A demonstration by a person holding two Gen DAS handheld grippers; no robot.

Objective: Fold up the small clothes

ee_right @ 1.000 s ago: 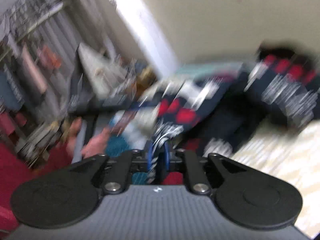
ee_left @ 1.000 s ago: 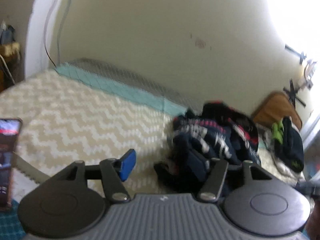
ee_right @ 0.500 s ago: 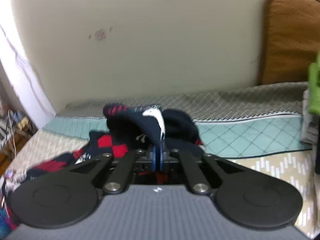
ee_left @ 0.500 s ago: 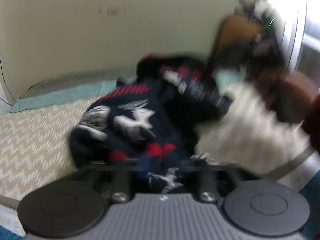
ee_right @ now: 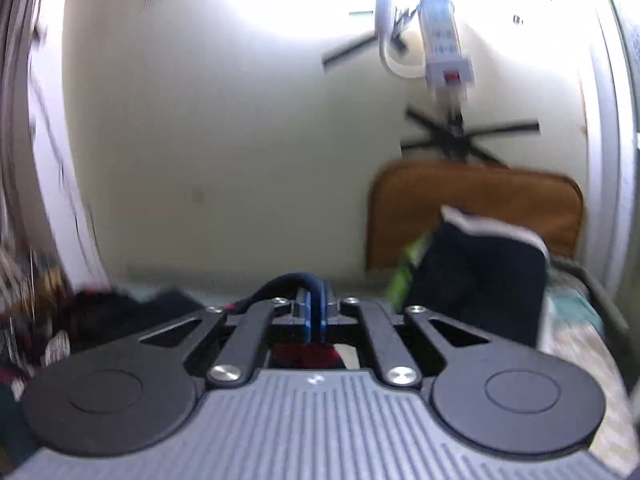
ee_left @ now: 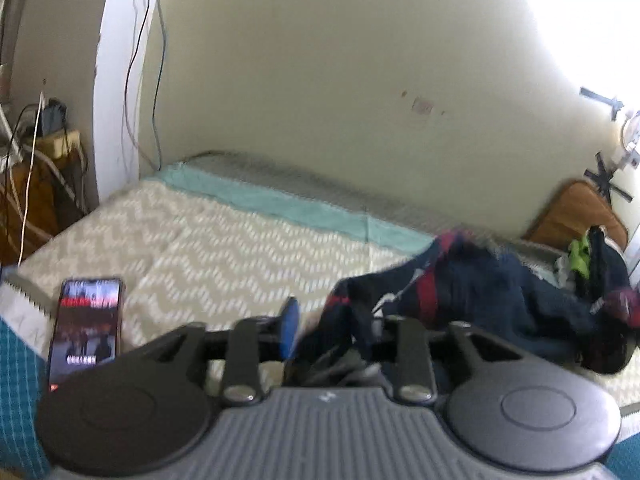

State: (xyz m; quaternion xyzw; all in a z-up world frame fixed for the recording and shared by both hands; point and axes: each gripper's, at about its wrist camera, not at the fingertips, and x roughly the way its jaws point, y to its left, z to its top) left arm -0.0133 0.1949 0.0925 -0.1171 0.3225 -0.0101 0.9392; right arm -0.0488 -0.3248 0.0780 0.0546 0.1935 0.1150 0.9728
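Observation:
A navy garment with red and white patches [ee_left: 480,288] lies crumpled on the chevron-patterned bed [ee_left: 200,248], and its near end reaches into my left gripper [ee_left: 336,324]. The left jaws are opening. The blue left pad [ee_left: 290,320] stands free of the cloth, which drapes over and hides the right finger. My right gripper [ee_right: 314,312] has its blue pads nearly together on a thin navy hem [ee_right: 286,282] that loops over them. Its jaws are starting to open with the hem still between them. More red cloth [ee_right: 304,354] hangs below.
A phone with a lit screen [ee_left: 86,328] lies at the bed's near left. A brown cushion [ee_right: 472,208] leans on the wall at the right. In front of it is a pile of dark and green clothes [ee_right: 476,276]. Cables and a wooden stand [ee_left: 40,184] sit at far left.
The left gripper went over the garment, closed on it, and came back left with the cloth's end, jaws parted again. The right view swung right from the cluttered room towards the cushion, hem still pinched.

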